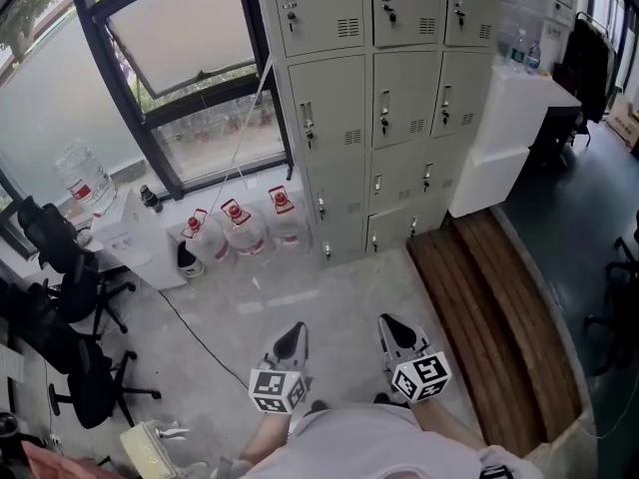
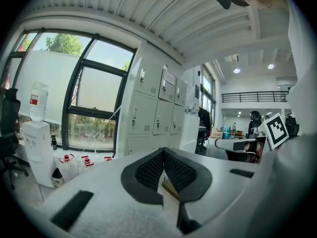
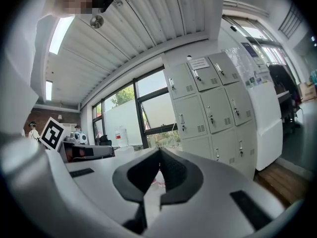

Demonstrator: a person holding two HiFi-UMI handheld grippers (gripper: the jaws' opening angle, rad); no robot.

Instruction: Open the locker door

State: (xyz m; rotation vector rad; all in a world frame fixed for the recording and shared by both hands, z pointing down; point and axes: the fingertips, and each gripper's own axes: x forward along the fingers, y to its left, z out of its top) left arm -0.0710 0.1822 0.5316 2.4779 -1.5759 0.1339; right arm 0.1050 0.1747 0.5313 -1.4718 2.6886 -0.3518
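Nearest, the left tool (image 1: 296, 332) hangs low over the concrete floor (image 1: 329, 287), its jaws closed together on nothing. Just beside it, the right tool (image 1: 390, 323) is likewise closed and empty. Farther off, water jugs (image 1: 243, 230) stand below the window (image 1: 190, 58). Next come the grey lockers (image 1: 371, 118), every door shut, well apart from both tools. A wooden platform (image 1: 499, 317) lies at the right.

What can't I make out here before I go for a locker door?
- Head view: the top row of lockers is cut off by the upper edge.
- All views: door handles too small to tell locked from unlocked.
- Right gripper view: print on the paper on a top door is too small.
- Left gripper view: the left claw partly hides the lowest lockers.
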